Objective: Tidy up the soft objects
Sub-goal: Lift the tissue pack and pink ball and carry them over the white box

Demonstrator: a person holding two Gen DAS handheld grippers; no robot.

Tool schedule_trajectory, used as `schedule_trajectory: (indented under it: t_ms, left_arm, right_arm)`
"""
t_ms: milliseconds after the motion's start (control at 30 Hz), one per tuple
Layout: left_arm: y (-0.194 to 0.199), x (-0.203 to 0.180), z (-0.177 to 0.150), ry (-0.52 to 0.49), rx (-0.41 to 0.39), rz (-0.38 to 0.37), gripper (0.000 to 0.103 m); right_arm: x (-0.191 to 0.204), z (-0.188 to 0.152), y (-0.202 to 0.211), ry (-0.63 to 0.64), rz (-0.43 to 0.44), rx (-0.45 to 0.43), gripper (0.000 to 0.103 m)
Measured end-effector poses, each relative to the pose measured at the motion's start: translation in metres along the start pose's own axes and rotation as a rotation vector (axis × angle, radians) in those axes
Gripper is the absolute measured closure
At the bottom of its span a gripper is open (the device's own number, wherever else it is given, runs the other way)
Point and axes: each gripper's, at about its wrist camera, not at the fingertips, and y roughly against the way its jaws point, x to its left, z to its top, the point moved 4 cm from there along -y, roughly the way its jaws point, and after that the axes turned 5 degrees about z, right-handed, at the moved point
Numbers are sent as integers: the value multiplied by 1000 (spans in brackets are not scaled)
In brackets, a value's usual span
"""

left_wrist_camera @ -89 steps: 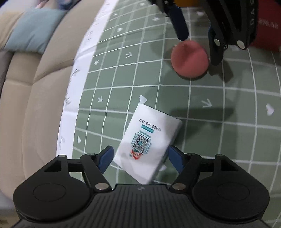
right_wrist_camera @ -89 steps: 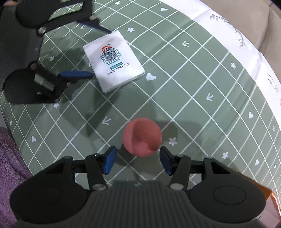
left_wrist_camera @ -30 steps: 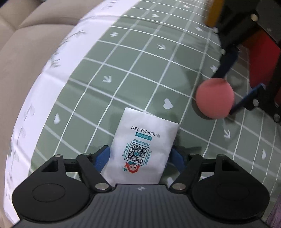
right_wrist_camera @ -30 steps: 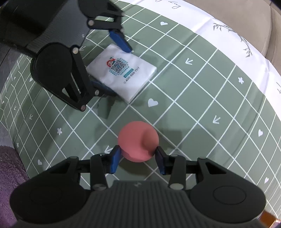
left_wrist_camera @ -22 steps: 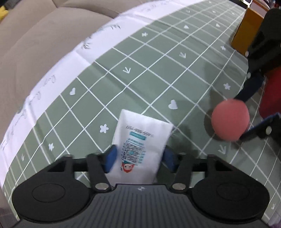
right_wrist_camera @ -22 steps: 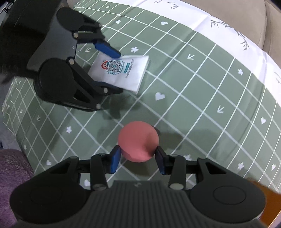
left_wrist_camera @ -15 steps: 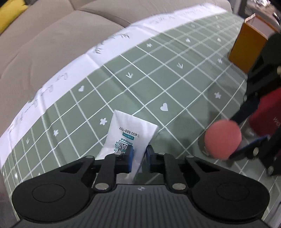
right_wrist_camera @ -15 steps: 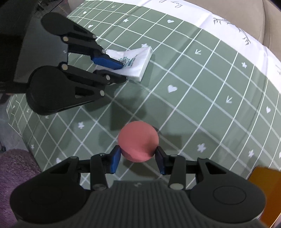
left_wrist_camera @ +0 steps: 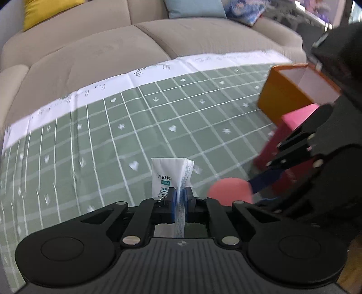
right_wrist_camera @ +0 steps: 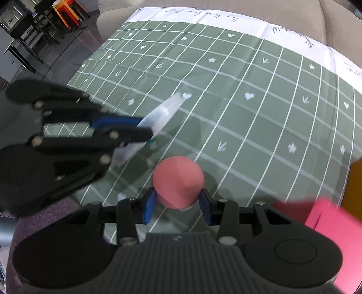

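Green cloth point(left_wrist_camera: 140, 126) with white lines, little hearts and stars covers the seat of a beige sofa point(left_wrist_camera: 90, 49). The left gripper point(left_wrist_camera: 179, 199) has its blue fingers point(left_wrist_camera: 171, 201) squeezed almost together on a white tissue pack point(left_wrist_camera: 168, 174). The pack stands on its edge between them and sticks out past the tips, off the cloth. The jaws have come down to this tight pinch, with the soft pack squashed thin between them. From the right wrist view the same pack point(right_wrist_camera: 161, 115) looks blurry and slanted, poking out of the left gripper point(right_wrist_camera: 144, 129) above the cloth point(right_wrist_camera: 248, 74). The right gripper point(right_wrist_camera: 177, 204) has its fingers partway apart, and they press on both sides of a round pink ball point(right_wrist_camera: 177, 181). The ball point(left_wrist_camera: 228, 191) is held up, just beside the tissue pack. An orange box point(left_wrist_camera: 285, 95) with an open top sits on the cloth at the right, and a pink box point(left_wrist_camera: 291, 126) sits right next to it, nearer the right gripper point(left_wrist_camera: 260, 192). A yellow pillow point(left_wrist_camera: 45, 9) and a light blue pillow point(left_wrist_camera: 194, 8) lean on the sofa back.
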Motion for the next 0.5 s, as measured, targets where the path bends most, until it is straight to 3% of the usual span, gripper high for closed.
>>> schedule_trajectory:
  t_ms: [267, 500]
  left_arm:
    - [54, -20, -46, 254, -99, -24, 96]
    - [84, -46, -80, 381, -144, -71, 96]
  right_arm:
    - [25, -48, 22, 25, -50, -72, 62]
    - [38, -90, 50, 47, -77, -144, 62]
